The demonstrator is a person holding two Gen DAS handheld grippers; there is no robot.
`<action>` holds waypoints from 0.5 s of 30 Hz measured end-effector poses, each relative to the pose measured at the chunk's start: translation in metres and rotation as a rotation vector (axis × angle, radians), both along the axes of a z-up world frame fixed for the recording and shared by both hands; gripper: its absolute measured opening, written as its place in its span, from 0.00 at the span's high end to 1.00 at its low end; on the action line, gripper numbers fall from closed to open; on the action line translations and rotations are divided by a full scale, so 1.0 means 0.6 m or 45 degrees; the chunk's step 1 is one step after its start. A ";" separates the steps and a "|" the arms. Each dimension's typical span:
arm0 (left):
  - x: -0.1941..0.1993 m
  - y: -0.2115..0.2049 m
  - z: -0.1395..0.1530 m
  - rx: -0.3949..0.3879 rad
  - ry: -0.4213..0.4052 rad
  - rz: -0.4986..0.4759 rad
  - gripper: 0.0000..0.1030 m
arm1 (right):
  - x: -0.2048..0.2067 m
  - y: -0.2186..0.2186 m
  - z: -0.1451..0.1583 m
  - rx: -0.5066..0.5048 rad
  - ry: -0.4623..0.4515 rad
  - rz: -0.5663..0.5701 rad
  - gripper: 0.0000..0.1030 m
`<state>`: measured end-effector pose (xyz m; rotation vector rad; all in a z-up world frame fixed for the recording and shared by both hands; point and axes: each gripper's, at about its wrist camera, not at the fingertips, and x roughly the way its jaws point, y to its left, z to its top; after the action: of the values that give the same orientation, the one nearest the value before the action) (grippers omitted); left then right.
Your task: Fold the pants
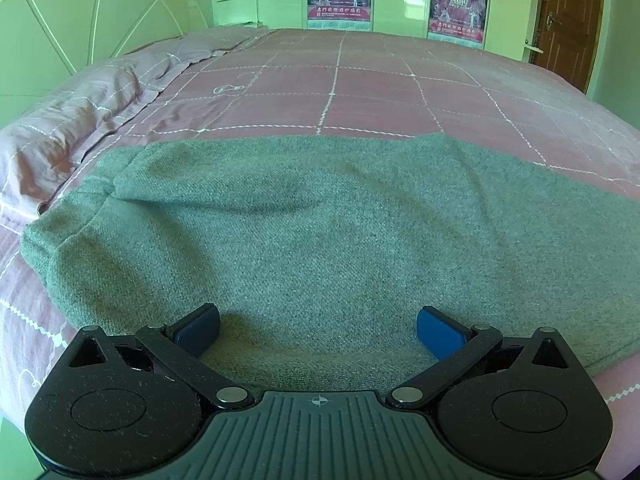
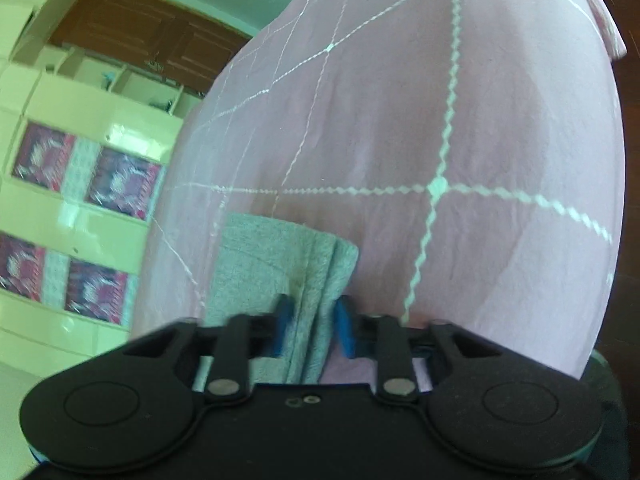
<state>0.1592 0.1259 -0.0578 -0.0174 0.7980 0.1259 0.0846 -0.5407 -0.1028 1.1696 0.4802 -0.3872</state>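
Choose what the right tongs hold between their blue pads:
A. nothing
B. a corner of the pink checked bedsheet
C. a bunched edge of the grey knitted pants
C: in the right wrist view the right tongs pinch a bunched edge of the grey knitted pants.

Both the left gripper [image 1: 318, 330] and right gripper [image 2: 312, 328] have matte black, round-lobed bodies, silver rivets and blue pads.
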 end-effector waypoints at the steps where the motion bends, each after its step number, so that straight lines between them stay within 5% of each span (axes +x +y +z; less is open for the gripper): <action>1: 0.000 0.000 0.000 0.000 0.000 0.001 0.00 | 0.007 0.002 0.021 -0.059 -0.032 0.037 0.96; 8: 0.001 0.000 0.000 0.010 0.003 -0.009 0.00 | 0.029 0.014 0.140 -0.271 -0.280 0.218 0.97; 11: 0.002 -0.001 -0.002 0.013 0.003 0.002 0.00 | 0.008 -0.002 0.088 -0.275 -0.197 0.189 0.97; 13: 0.003 -0.003 -0.003 0.019 0.005 0.004 0.00 | -0.002 -0.022 0.005 -0.168 -0.024 0.142 0.97; 15: 0.004 -0.004 -0.003 0.022 0.010 0.002 0.00 | -0.013 -0.032 -0.041 -0.073 -0.046 0.126 0.99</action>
<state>0.1615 0.1235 -0.0596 -0.0015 0.8049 0.1344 0.0769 -0.5597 -0.1274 1.0909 0.4904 -0.2924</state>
